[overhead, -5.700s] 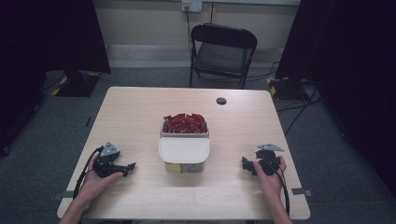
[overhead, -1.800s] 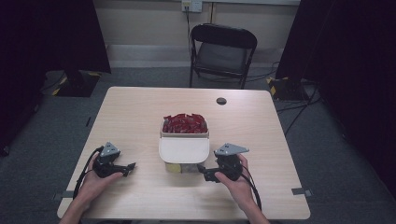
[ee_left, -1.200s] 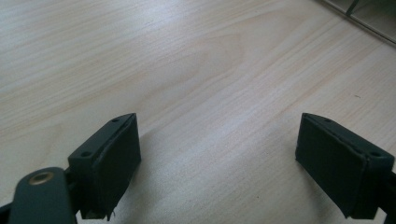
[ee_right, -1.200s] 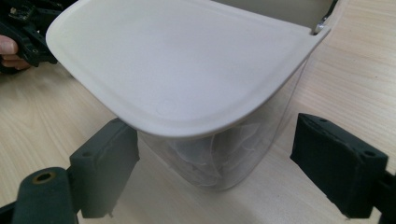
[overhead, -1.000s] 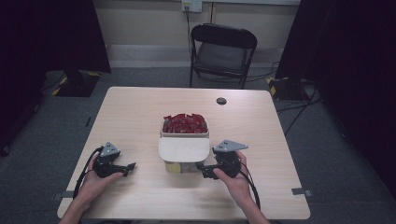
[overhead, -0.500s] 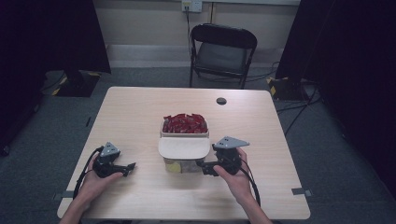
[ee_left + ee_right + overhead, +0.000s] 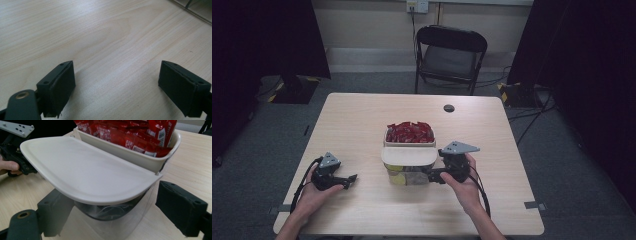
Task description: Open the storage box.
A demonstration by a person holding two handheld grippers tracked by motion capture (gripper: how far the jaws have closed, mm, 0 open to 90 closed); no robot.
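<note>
While the right tool [image 7: 432, 176] meets the container [image 7: 112, 220], a chair [image 7: 451, 55] stands beyond.

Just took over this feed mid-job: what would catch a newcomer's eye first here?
A cream tub heaped with glossy red sachets sits mid-table on the pale wooden table. In front of it a clear plastic container with a flat cream lid stands between the right gripper's open jaws. The left gripper rests open on bare wood at the near left.

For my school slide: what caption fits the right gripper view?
Open right gripper straddling a clear container under its cream lid.
</note>
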